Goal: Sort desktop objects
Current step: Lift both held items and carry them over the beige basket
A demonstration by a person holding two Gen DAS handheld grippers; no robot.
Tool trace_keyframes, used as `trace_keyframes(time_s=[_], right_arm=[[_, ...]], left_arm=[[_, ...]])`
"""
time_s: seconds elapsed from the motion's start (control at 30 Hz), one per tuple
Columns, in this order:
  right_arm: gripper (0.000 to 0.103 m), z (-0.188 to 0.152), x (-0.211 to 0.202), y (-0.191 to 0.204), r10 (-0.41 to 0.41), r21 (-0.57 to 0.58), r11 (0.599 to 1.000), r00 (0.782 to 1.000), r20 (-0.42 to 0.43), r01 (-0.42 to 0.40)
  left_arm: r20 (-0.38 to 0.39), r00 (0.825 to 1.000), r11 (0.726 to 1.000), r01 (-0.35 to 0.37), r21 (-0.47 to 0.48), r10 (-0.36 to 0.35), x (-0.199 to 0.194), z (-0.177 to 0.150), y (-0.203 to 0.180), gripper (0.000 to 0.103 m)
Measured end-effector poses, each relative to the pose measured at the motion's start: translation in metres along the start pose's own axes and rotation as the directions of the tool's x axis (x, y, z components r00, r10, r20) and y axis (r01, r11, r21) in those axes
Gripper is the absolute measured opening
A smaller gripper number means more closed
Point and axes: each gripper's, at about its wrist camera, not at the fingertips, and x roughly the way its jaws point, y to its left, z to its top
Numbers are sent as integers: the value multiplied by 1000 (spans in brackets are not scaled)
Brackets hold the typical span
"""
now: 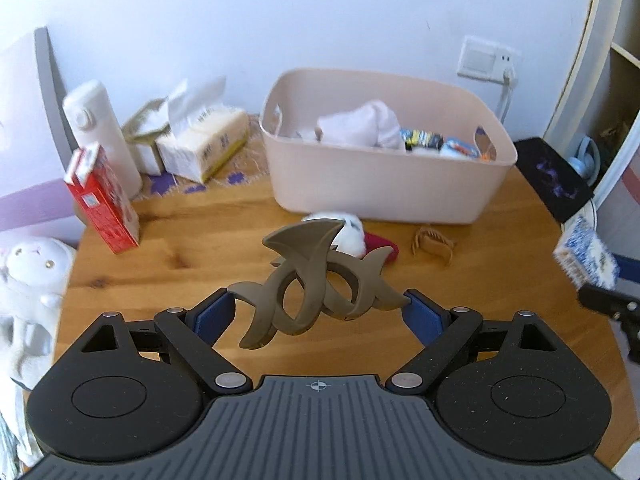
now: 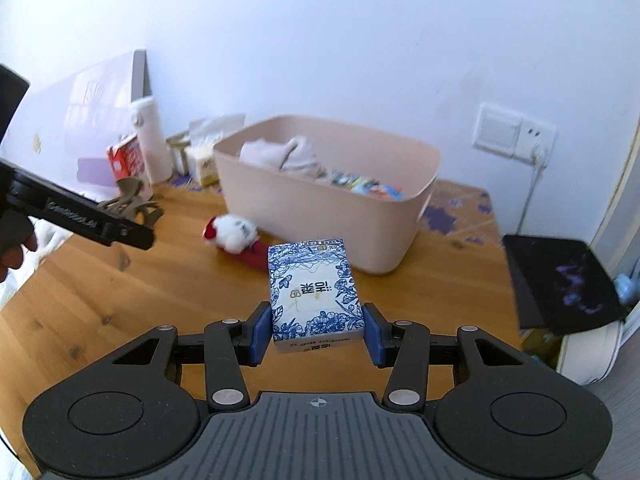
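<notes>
My left gripper (image 1: 320, 306) is shut on a large grey-brown hair claw clip (image 1: 308, 280) and holds it above the wooden table (image 1: 180, 240). My right gripper (image 2: 316, 332) is shut on a blue-and-white floral tissue pack (image 2: 314, 292), also off the table; it shows at the right edge of the left wrist view (image 1: 584, 258). A pink plastic bin (image 1: 384, 168) stands at the back with white cloth and small packets inside; it also shows in the right wrist view (image 2: 332, 208). A white-and-red plush toy (image 1: 356, 236) and a small tan hair clip (image 1: 434, 244) lie in front of the bin.
A red carton (image 1: 104, 200), a white flask (image 1: 100, 132) and a tissue box (image 1: 204, 140) stand at the back left. A black pad (image 1: 556, 176) overhangs the table's right corner. A white plush (image 1: 28, 276) sits off the left edge. A wall socket (image 2: 512, 132) with a cord is behind.
</notes>
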Motion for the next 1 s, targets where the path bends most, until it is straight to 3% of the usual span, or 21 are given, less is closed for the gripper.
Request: trace_keyframes(time_s=[0.5, 1.0], right_arm=[[44, 66, -24, -53, -116, -28, 992, 980, 161, 122], [45, 131, 26, -64, -134, -21, 990, 969, 208, 141]], left_arm=[[158, 987, 995, -9, 100, -7, -36, 80, 0, 91], [233, 972, 983, -11, 181, -32, 9, 170, -15, 91]])
